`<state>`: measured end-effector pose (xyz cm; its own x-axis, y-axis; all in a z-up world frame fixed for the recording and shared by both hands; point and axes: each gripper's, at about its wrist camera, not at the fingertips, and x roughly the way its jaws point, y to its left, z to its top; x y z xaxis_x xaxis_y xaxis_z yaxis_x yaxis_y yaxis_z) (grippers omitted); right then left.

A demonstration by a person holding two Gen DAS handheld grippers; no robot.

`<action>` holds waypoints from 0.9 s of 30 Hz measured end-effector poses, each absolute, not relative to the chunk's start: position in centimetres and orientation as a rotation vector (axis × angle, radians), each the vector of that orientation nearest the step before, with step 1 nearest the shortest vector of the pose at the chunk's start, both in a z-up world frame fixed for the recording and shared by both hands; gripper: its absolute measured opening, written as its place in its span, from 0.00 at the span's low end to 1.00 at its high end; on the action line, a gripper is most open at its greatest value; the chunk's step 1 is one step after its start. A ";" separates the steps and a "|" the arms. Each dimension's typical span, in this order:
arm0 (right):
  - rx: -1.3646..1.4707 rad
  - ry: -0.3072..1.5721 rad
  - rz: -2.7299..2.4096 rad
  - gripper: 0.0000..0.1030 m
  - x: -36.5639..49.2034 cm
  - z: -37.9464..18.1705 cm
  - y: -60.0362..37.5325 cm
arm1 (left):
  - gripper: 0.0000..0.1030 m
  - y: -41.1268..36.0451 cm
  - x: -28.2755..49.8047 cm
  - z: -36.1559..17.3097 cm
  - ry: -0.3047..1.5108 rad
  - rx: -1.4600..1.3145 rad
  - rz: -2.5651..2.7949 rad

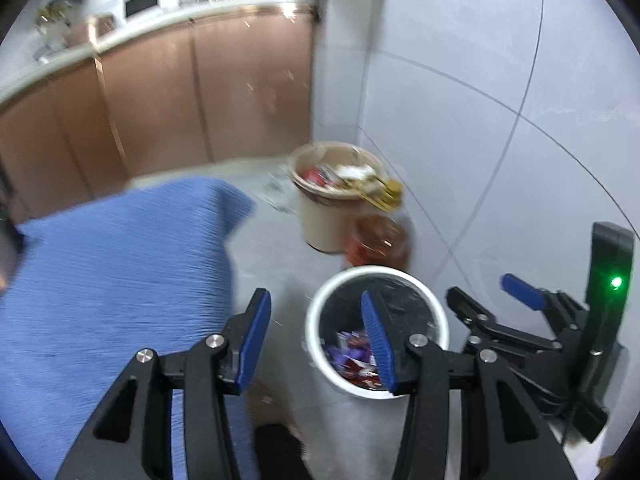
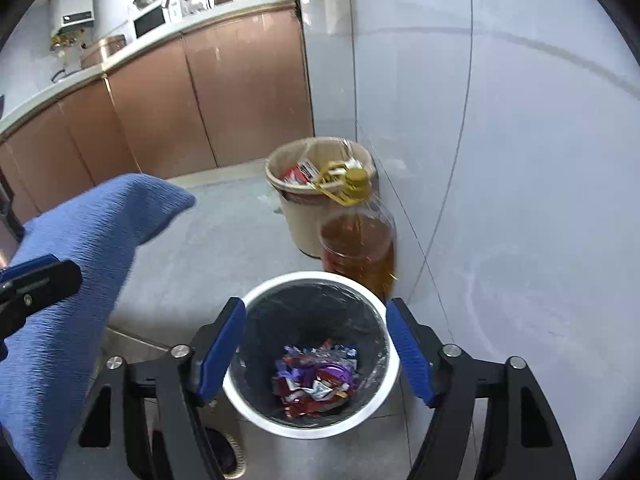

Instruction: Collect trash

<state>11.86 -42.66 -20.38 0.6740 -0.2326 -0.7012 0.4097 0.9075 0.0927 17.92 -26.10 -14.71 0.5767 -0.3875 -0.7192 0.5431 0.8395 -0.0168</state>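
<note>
A white-rimmed bin with a black liner [image 2: 390,364] stands on the floor and holds several red and purple wrappers [image 2: 316,380]. My right gripper [image 2: 316,354] is open and empty, directly above the bin. In the left wrist view the bin [image 1: 316,344] sits below and right of my left gripper [image 1: 316,340], which is open and empty; wrappers [image 1: 352,360] show inside. The right gripper [image 1: 492,296] appears at the right of that view.
A beige bin full of rubbish [image 2: 304,216] and a large bottle of amber oil [image 2: 360,248] stand behind, against the tiled wall [image 2: 520,160]. Brown cabinets [image 2: 180,108] run along the back. A blue cloth-covered surface [image 2: 80,280] fills the left.
</note>
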 end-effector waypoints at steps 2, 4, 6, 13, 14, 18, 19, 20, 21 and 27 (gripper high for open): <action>0.242 0.723 -0.353 0.76 11.5 -19.2 -41.5 | 0.46 -24.8 17.1 -13.7 0.751 0.219 -0.509; 0.228 0.705 -0.342 0.79 11.2 -18.1 -40.4 | 0.49 -23.3 16.5 -12.9 0.723 0.211 -0.467; 0.211 0.682 -0.329 0.84 10.7 -17.1 -39.2 | 0.51 -21.6 15.8 -12.2 0.700 0.196 -0.431; 0.156 0.621 -0.273 0.93 9.5 -14.1 -35.0 | 0.52 -16.8 13.5 -10.3 0.627 0.163 -0.320; 0.149 0.615 -0.267 0.94 9.3 -13.8 -34.5 | 0.52 -16.3 13.2 -10.1 0.618 0.161 -0.308; 0.117 0.589 -0.238 0.97 8.5 -12.6 -32.3 | 0.52 -14.5 12.0 -9.4 0.592 0.154 -0.272; 0.111 0.582 -0.233 0.98 8.3 -12.3 -31.8 | 0.52 -14.2 11.7 -9.3 0.587 0.152 -0.265; 0.104 0.575 -0.229 0.99 8.2 -12.1 -31.3 | 0.52 -13.7 11.4 -9.1 0.581 0.151 -0.256; 0.097 0.570 -0.227 1.00 8.1 -11.8 -30.8 | 0.52 -13.3 10.9 -8.9 0.574 0.149 -0.246; 0.056 0.538 -0.207 1.00 7.2 -10.7 -28.9 | 0.55 -11.3 9.1 -7.7 0.536 0.137 -0.194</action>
